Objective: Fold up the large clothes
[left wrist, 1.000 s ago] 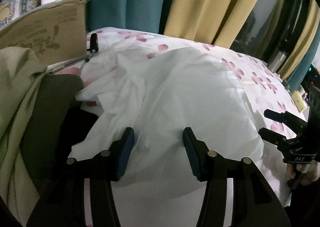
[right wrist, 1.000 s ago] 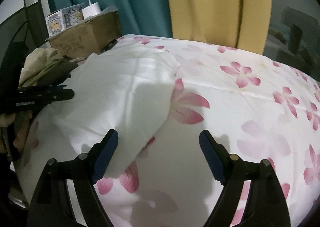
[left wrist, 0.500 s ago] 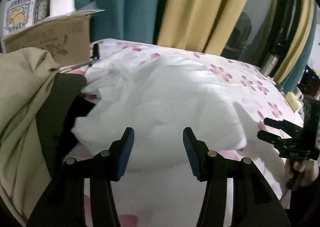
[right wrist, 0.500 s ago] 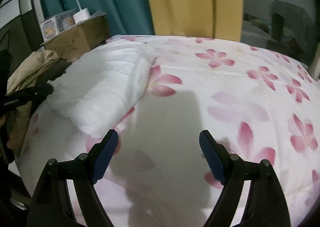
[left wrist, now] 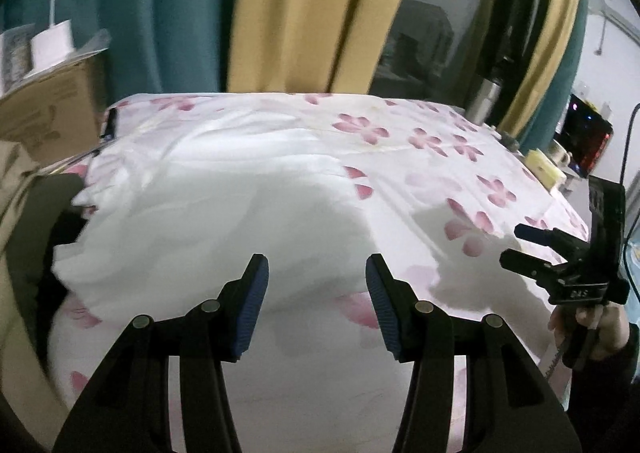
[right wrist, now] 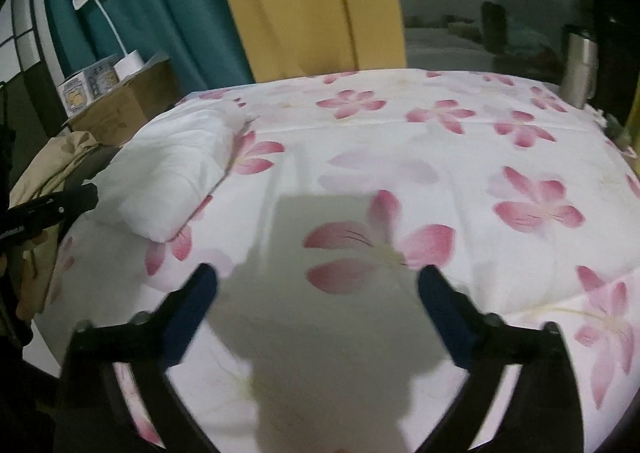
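Note:
A white garment (left wrist: 224,213) lies folded in a thick bundle on the left part of the flowered bed cover (left wrist: 440,157). It also shows in the right wrist view (right wrist: 168,173) at the bed's left edge. My left gripper (left wrist: 316,273) is open and empty, just short of the bundle's near edge. My right gripper (right wrist: 316,285) is open and empty over bare cover, well to the right of the bundle. It shows in the left wrist view (left wrist: 528,245) at the right, held by a hand.
A cardboard box (right wrist: 128,105) with a white lamp (right wrist: 108,25) stands at the bed's far left. Beige and dark clothes (right wrist: 52,161) hang at the left edge. Teal and yellow curtains (right wrist: 304,1) hang behind. A metal flask (right wrist: 580,65) stands at the far right.
Both grippers have drawn back from the white garment and stayed open. The garment now lies smaller and farther off in both views. The right gripper has swung right over bare cover.

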